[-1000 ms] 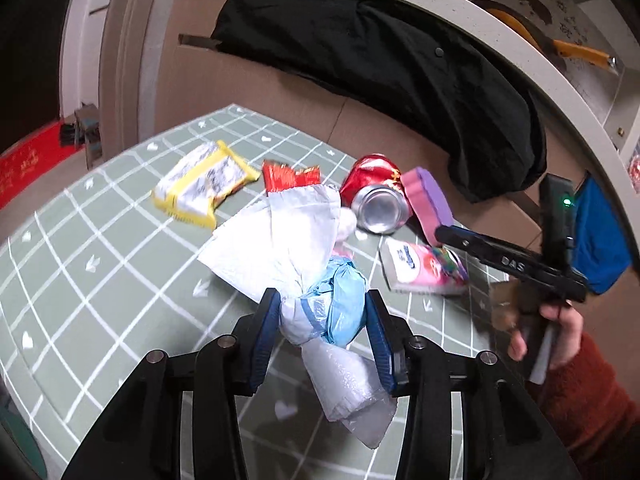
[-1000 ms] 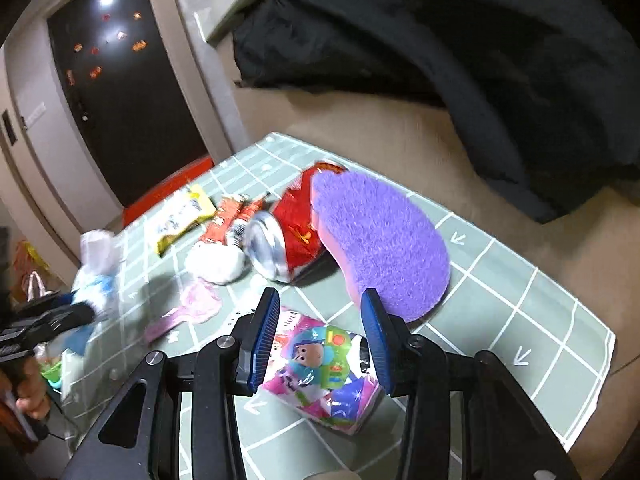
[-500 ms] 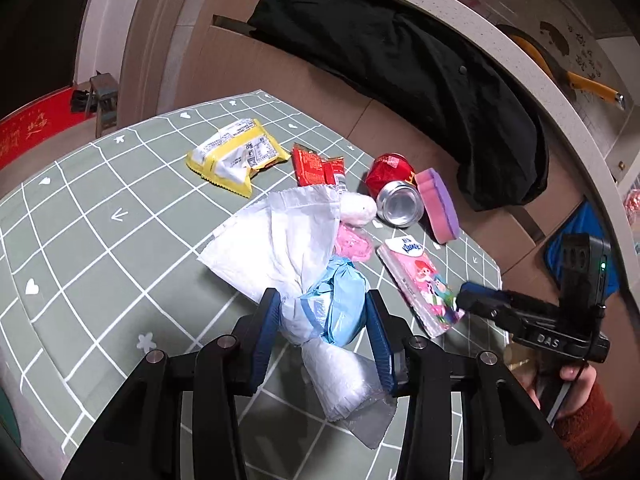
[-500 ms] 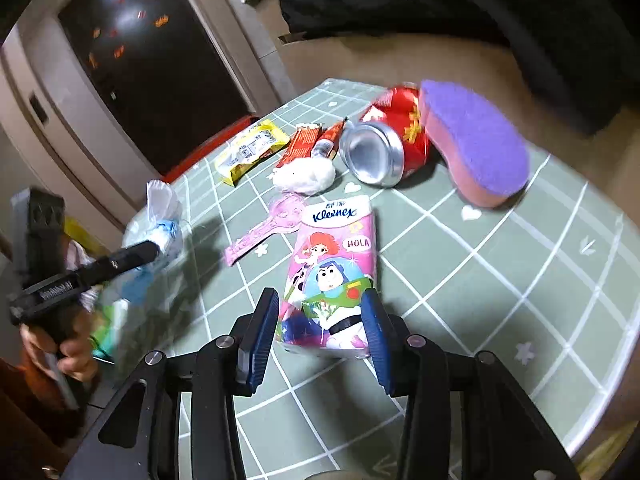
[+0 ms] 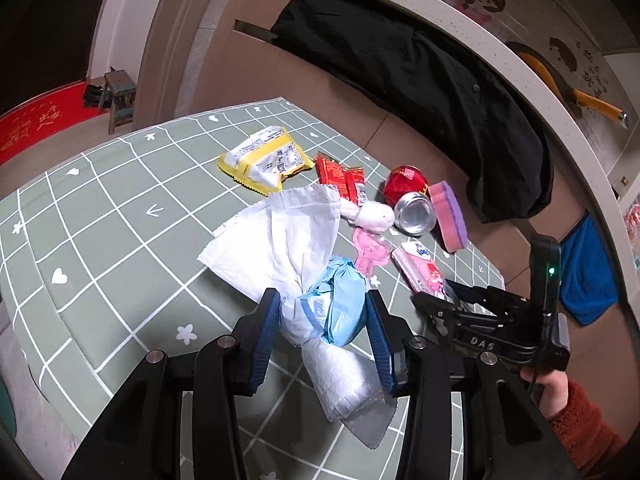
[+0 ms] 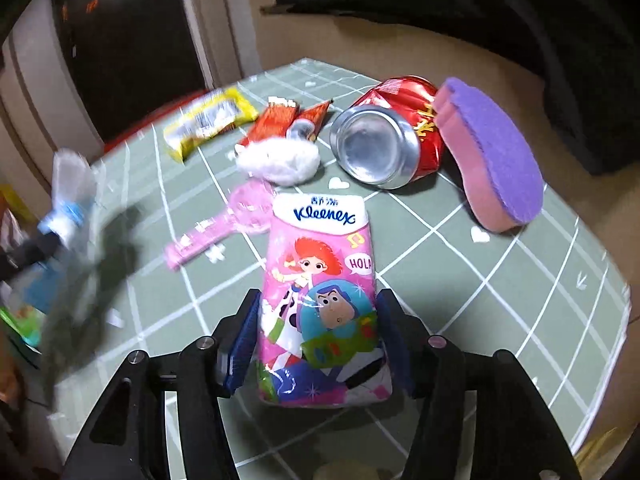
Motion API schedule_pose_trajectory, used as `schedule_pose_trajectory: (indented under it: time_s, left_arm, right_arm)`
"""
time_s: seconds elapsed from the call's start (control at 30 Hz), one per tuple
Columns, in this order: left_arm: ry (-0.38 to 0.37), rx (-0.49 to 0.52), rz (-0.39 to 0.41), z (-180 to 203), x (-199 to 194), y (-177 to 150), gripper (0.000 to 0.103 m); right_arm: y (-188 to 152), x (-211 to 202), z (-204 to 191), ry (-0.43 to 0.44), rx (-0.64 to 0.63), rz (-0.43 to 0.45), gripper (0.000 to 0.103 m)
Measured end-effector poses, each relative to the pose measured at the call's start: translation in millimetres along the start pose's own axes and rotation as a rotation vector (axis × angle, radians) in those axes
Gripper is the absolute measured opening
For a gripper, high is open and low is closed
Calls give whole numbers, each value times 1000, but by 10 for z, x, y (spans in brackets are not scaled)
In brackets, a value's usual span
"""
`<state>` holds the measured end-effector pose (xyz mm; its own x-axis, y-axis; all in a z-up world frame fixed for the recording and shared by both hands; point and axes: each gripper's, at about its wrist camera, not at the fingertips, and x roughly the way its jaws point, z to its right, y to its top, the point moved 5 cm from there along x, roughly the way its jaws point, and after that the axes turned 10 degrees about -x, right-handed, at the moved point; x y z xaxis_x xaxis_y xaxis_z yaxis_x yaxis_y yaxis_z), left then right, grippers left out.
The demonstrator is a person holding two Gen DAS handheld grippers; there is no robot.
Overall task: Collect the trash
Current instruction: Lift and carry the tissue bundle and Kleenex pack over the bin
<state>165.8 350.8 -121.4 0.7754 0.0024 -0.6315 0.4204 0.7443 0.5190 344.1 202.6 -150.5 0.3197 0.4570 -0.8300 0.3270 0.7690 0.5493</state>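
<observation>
Tissue pack (image 6: 320,300) sits between right fingers (image 6: 240,344), just widened

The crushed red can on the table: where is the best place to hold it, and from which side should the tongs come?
Grip the crushed red can across its dented red body, coming from above. It lies on its side, silver end facing the right wrist camera. The purple sponge leans against one flank, so I would put the fingers along the can's length, not beside the sponge.

Two black two-finger tools: left gripper (image 5: 322,322) and right gripper (image 6: 318,334), each with dark blue pads (image 5: 264,324) inside the fingers and silver screws (image 5: 226,341) behind them. White "DAS" lettering and a green light on the right one's body. Behind it, a hand (image 5: 550,386) in a rust-red knitted sleeve (image 5: 586,428).
</observation>
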Motion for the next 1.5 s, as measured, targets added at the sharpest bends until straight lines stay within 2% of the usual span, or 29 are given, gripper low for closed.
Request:
schedule_pose_trajectory:
  time_s: [0.13,0.23,0.37,0.63,0.97,1.17,1.5]
  left_arm:
    - [-4,13,6,44,-23,-6,44]
    - [-14,41,20,174,-66,-25,44]
    - [-44,105,50,479,-165,-61,44]
    - [-118,278,145,1407,-442,-173,44]
    - [-198,454,230,2506,-688,-437,44]
    - [-247,537,227,3045,-739,-693,44]
    - [-326,637,149,3799,-605,-1260,44]
  right_arm:
    - [-7,-85,26,0,35,10,45]
    - [-45,-297,52,13,62,59,42]
    - [-114,-801,91,-8,83,150,41]
    - [-381,-1798,200,-89,111,286,41]
    - [-867,-2857,472,-255,172,439,41]
    - [-1217,-3311,685,-333,235,492,41]
    - [-1937,-3775,1141,-429,372,525,41]
